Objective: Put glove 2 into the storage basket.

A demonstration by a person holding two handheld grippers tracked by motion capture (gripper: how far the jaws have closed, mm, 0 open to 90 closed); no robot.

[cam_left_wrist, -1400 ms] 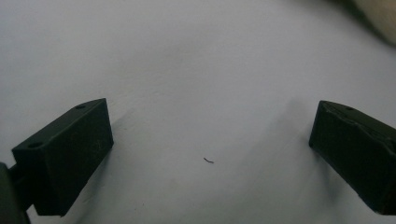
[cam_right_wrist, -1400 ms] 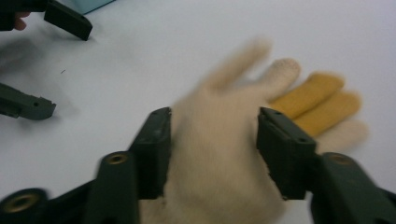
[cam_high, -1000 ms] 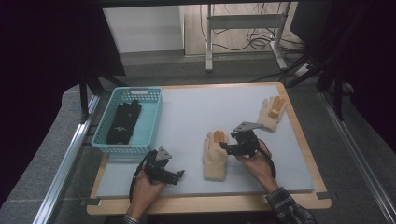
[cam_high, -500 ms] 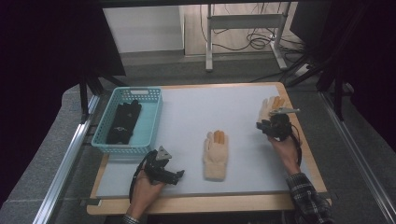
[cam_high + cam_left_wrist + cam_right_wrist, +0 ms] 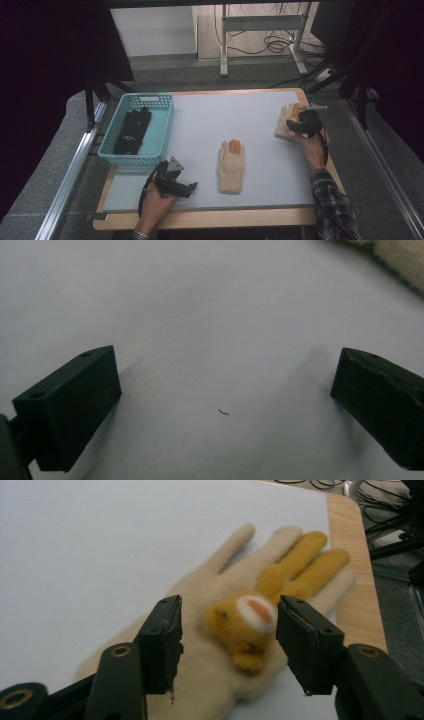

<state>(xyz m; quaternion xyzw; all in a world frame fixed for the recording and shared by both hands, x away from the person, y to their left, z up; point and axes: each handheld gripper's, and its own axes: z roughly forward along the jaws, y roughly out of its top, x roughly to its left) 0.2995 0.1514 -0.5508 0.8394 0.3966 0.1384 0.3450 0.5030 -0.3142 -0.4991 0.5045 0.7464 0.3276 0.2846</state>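
Two cream gloves with orange fingers lie on the white mat. One glove (image 5: 231, 165) is near the middle front, and its edge (image 5: 400, 260) shows in the left gripper view. The other glove (image 5: 283, 126) (image 5: 200, 590) lies by the table's right edge. My right gripper (image 5: 295, 126) (image 5: 227, 640) hovers over that glove. Its jaws have just been opening and stand apart on either side of the orange animal-face patch (image 5: 245, 625), pads not pressing. My left gripper (image 5: 189, 188) (image 5: 225, 400) rests open on the mat at front left, with nothing between its jaws.
A teal basket (image 5: 112, 155) at the left holds black gloves (image 5: 131, 131). The wooden table edge (image 5: 320, 102) runs close behind the right glove. A metal stand and cables lie on the floor beyond the table.
My right hand has travelled from the middle glove to the glove at the right edge. The middle glove stays where it lay. The left hand has not moved.
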